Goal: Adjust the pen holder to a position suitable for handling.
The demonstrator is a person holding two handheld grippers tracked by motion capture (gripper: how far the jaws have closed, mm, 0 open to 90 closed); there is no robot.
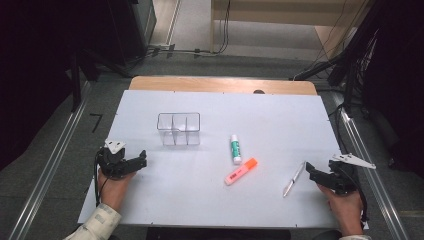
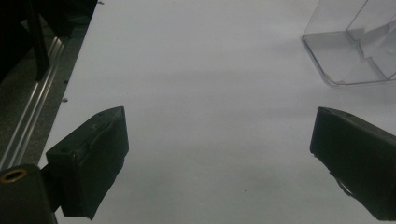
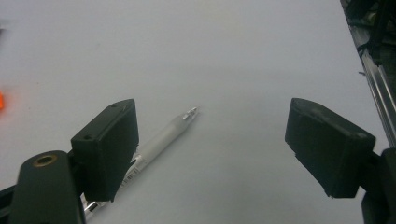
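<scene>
The pen (image 3: 163, 137) lay just beside the right gripper (image 3: 210, 149), partly behind one finger (image 3: 109, 144); both grippers' jaws stood wide and empty.

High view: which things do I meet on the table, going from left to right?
Left gripper → clear box → glue stick → orange highlighter → pen → right gripper
</scene>
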